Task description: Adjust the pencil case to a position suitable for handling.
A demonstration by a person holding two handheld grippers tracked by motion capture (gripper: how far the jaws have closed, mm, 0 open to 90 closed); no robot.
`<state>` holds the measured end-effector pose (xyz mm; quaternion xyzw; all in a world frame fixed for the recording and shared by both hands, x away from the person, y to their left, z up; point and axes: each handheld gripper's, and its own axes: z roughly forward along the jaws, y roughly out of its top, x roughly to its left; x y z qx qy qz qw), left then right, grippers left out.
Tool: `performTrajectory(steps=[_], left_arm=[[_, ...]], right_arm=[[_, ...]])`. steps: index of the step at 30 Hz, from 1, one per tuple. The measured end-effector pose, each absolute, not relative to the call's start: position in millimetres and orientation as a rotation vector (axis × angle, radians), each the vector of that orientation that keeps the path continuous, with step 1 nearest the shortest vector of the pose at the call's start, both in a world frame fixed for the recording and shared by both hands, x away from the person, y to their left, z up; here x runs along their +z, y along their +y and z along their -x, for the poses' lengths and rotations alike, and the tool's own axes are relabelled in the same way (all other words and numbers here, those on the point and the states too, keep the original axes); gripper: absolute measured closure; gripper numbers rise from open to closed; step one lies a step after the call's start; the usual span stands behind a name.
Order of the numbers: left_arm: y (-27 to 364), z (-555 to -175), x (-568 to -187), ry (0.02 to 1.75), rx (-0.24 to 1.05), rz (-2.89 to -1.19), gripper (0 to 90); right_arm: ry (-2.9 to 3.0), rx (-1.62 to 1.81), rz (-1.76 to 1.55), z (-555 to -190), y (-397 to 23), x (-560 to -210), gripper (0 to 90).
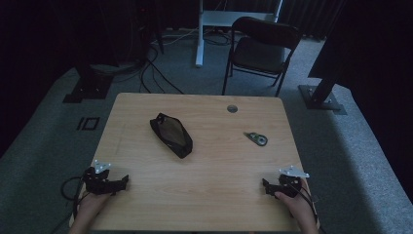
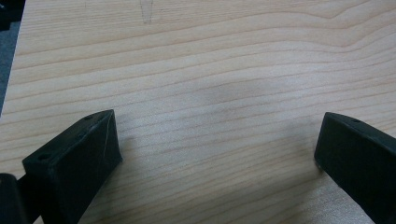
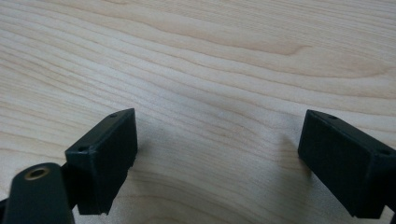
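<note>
The left hand-held gripper (image 1: 122, 183) is resting at the near left corner of the wooden surface (image 1: 209, 185), its jaws spread wide over bare wood. A black pouch (image 1: 171, 135) is lying left of centre, a small tape dispenser (image 1: 256, 139) well apart to its right. The right hand-held gripper (image 1: 265, 184) is sitting at the near right corner, jaws wide apart, holding nothing.
</note>
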<state>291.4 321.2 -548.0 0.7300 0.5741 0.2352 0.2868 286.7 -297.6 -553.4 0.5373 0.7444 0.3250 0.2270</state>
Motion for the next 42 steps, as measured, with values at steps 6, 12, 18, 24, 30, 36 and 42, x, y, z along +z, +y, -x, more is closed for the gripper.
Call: performTrajectory(steps=[6, 12, 18, 24, 30, 36, 42], left_arm=[[322, -291, -548, 1.538, 0.629, -1.949, 0.3], [322, -292, -548, 1.536, 0.629, -1.951, 0.3], [322, -292, -548, 1.536, 0.629, -1.951, 0.2], [322, -292, -548, 1.536, 0.628, -1.952, 0.3], [322, -292, -548, 1.536, 0.629, -1.951, 0.2], [322, -292, -548, 1.535, 0.629, -1.952, 0.2], [322, -292, -548, 1.535, 0.629, -1.952, 0.3]], right_arm=[[2.049, 0.895, -1.479, -286, -297, -553, 11.8], [2.062, 0.896, -1.462, -285, -297, -553, 11.8], [2.048, 0.890, -1.462, -284, -295, -553, 12.0], [2.064, 0.896, -1.460, -284, -288, -552, 12.9], [2.075, 0.910, -1.438, -286, -281, -550, 12.9], [2.089, 0.926, -1.423, -290, -271, -547, 13.1], [2.083, 0.931, -1.419, -295, -264, -545, 13.2]])
